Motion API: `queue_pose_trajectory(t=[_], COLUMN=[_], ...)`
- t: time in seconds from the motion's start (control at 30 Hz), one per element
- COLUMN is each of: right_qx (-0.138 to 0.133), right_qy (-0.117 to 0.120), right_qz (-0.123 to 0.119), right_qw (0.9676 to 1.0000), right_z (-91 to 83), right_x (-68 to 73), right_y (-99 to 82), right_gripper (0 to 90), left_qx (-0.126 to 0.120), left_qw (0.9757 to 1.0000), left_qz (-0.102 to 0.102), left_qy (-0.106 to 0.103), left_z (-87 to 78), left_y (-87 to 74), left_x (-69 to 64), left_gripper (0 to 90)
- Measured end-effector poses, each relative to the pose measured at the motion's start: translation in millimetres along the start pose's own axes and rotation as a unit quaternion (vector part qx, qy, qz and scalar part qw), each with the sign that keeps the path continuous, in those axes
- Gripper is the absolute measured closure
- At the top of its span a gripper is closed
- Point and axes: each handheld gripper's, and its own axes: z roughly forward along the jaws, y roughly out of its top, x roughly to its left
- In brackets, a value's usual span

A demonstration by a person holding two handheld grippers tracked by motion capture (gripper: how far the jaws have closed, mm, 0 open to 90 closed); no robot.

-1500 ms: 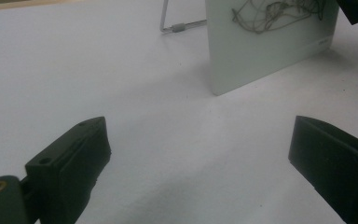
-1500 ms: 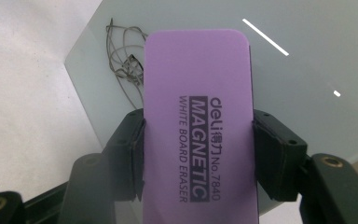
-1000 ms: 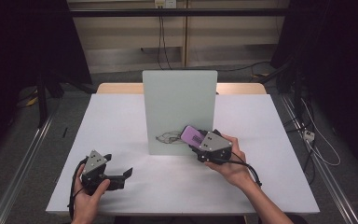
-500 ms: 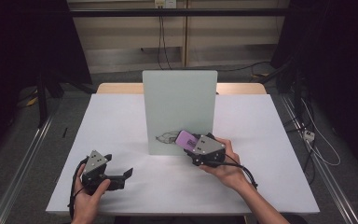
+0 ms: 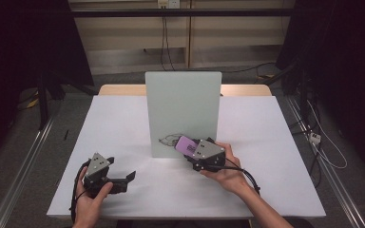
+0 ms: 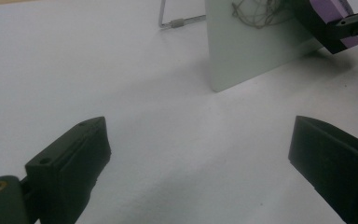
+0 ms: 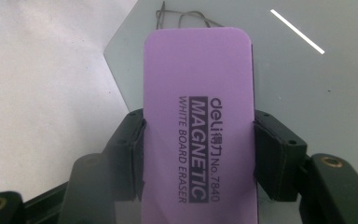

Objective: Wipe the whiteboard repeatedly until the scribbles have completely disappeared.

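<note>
Your right claw (image 5: 193, 149) is clamped on the purple whiteboard eraser (image 7: 198, 126), one jaw on each long side; the eraser sits against the lower part of the upright whiteboard (image 5: 183, 107), just beside a scribbled mark (image 5: 168, 140) at the board's near edge; your left claw (image 5: 123, 179) rests on the white surface (image 5: 266, 142) at the near left, jaws wide with nothing between them, well apart from the board.

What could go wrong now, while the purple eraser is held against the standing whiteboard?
1. The whiteboard stands upright on a thin wire stand; a hard push from the eraser might tip it or slide it back.
2. The right tongs grip only the eraser's narrow sides, so it could twist or slip while rubbing the scribble.
3. The left tongs rest open, apart from the board, and do not steady it.
</note>
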Motion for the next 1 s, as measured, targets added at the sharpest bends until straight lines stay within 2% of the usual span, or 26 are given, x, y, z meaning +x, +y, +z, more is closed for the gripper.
queue_pose_trajectory(t=[0.13,0.23,0.33,0.5,0.77,1.0], right_qx=[-0.005,-0.019,-0.024,-0.036,-0.037,-0.035], right_qy=[-0.019,-0.035,-0.051,-0.073,-0.075,-0.065], right_qz=[-0.007,0.01,0.016,0.032,0.03,0.02], right_qw=[0.9998,0.9992,0.9982,0.9961,0.996,0.9971], right_z=[-4.1,-12.3,-20.9,-32.4,-29.5,-18.9], right_x=[-4.3,-14.4,-22.7,-34.4,-30.5,-17.2], right_y=[4.7,6.9,6.4,6.1,3.4,-1.7], right_gripper=[41.6,41.6,41.6,41.6,41.6,41.6], left_qx=[0.0,-0.001,-0.004,0.0,-0.001,0.001], left_qw=[1.0,1.0,1.0,1.0,1.0,1.0], left_qz=[0.002,-0.002,-0.004,0.003,0.0,0.001], left_qy=[0.0,0.001,0.001,0.0,-0.001,-0.002], left_z=[-1.1,-1.3,-1.4,-1.2,-0.5,0.7], left_y=[0.0,-0.5,-0.4,0.1,0.0,0.0], left_x=[0.5,1.1,0.9,0.7,-0.2,-0.8], left_gripper=[5.2,5.2,5.2,5.2,5.2,5.2])
